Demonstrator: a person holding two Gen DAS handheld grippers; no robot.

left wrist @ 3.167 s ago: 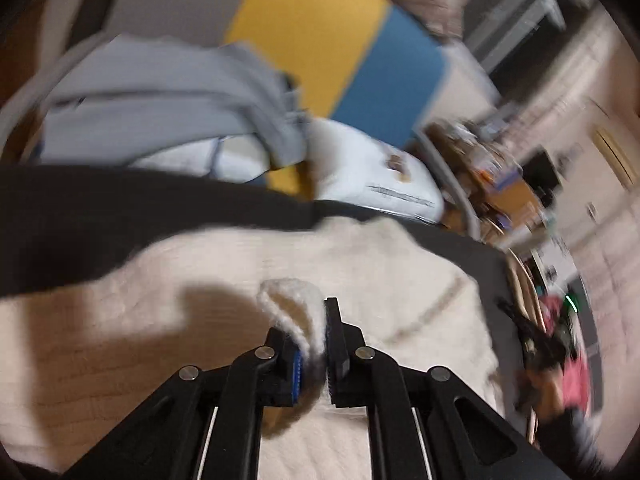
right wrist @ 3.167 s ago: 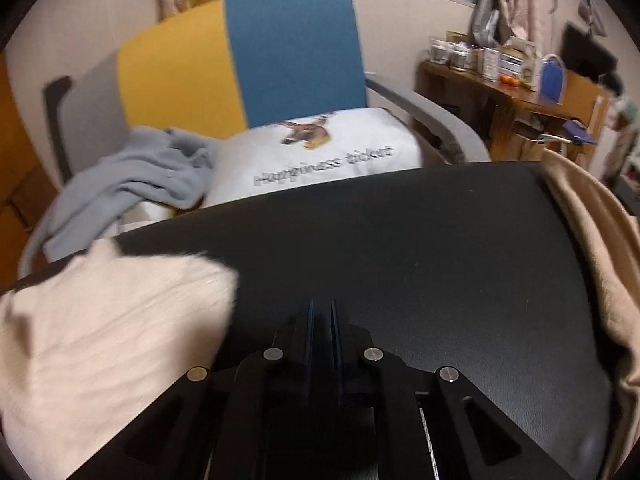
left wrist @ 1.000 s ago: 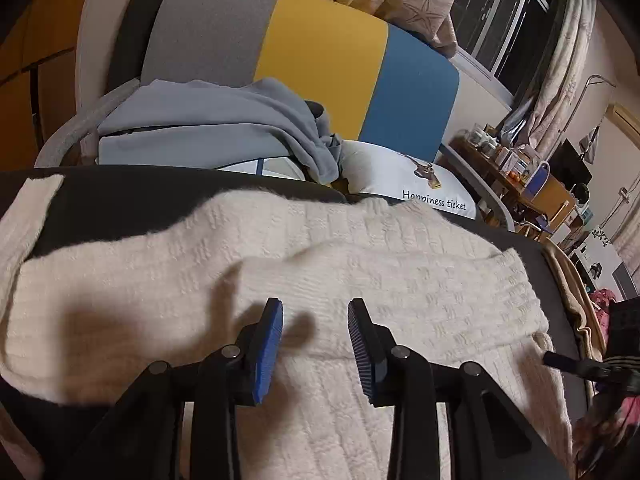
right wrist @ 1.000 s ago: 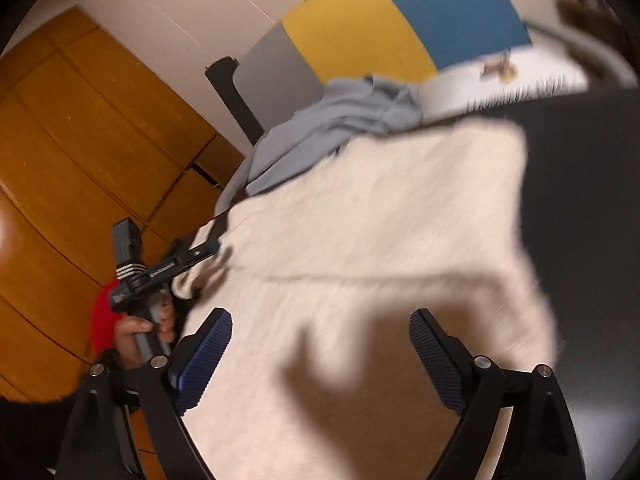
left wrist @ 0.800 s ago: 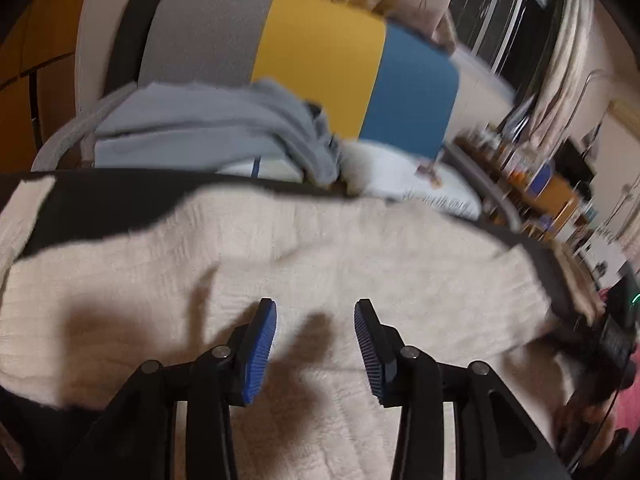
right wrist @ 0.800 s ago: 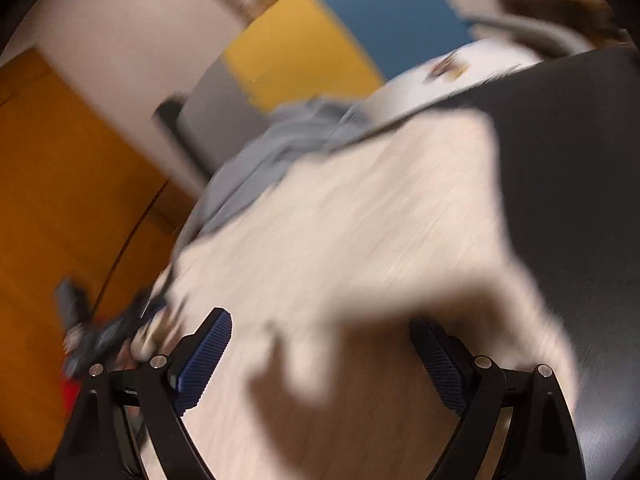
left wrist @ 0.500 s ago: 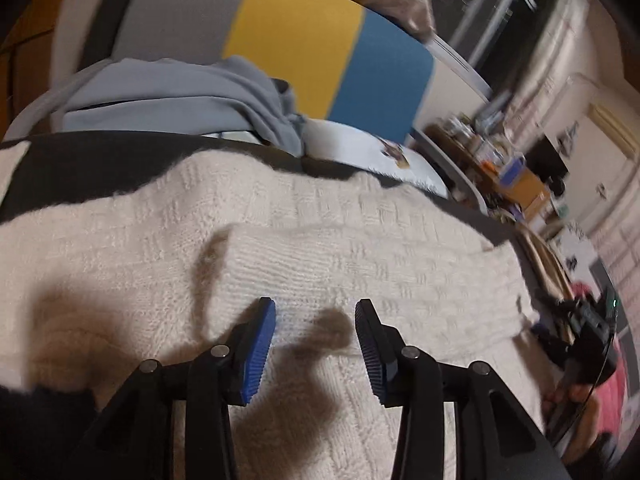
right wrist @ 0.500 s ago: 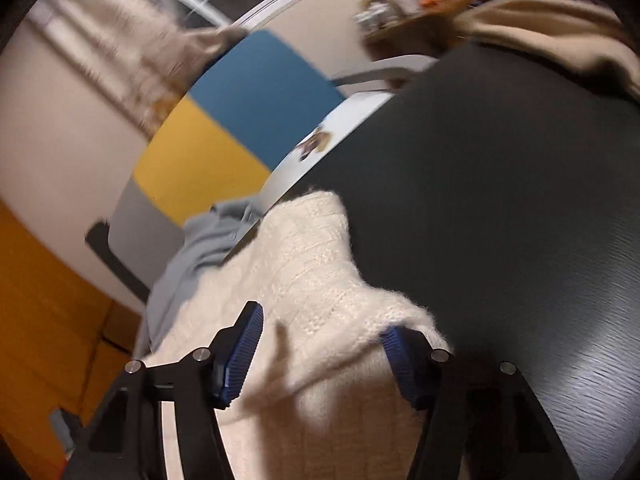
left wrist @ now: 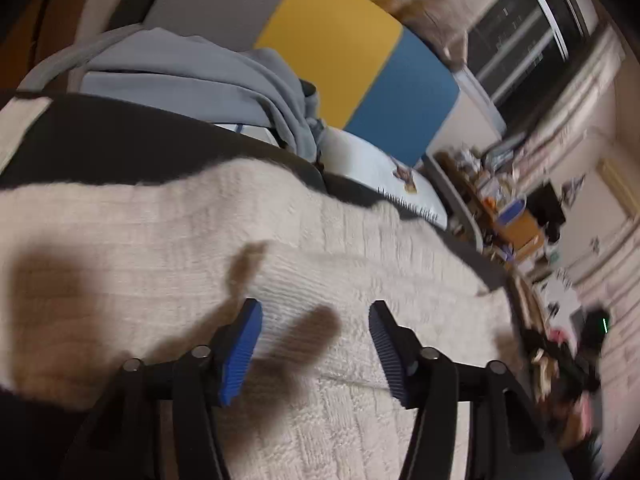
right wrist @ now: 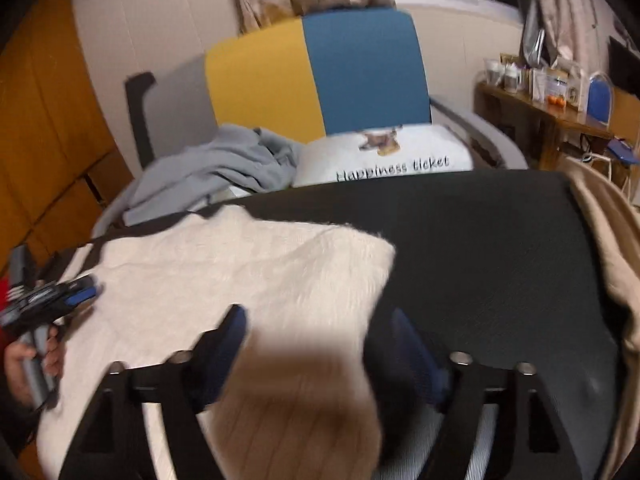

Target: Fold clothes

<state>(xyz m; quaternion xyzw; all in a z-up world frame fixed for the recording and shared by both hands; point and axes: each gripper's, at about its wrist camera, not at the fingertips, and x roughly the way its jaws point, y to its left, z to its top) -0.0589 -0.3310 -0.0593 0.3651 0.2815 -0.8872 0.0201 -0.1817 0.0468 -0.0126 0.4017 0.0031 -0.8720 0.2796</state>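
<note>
A cream knit sweater [left wrist: 168, 248] lies spread on a black table [left wrist: 100, 140], with a folded sleeve across its middle. My left gripper [left wrist: 316, 320] is open and empty, just above the sleeve. In the right wrist view the sweater [right wrist: 240, 280] covers the table's left half. My right gripper [right wrist: 316, 328] is open, its jaws either side of the sweater's near right edge. The left gripper also shows at the far left of the right wrist view [right wrist: 76, 298], held by a hand.
A grey, yellow and blue chair [right wrist: 312, 60] stands behind the table, holding a grey garment [right wrist: 208, 176] and a white printed pillow [right wrist: 384, 156]. A tan garment [right wrist: 604, 240] hangs over the table's right edge. A cluttered wooden shelf [right wrist: 548, 96] is at the back right.
My left gripper let go of the sleeve and opened wider above the sweater. My right gripper opened, swung around over the sweater and now faces the chair at the sweater's right edge.
</note>
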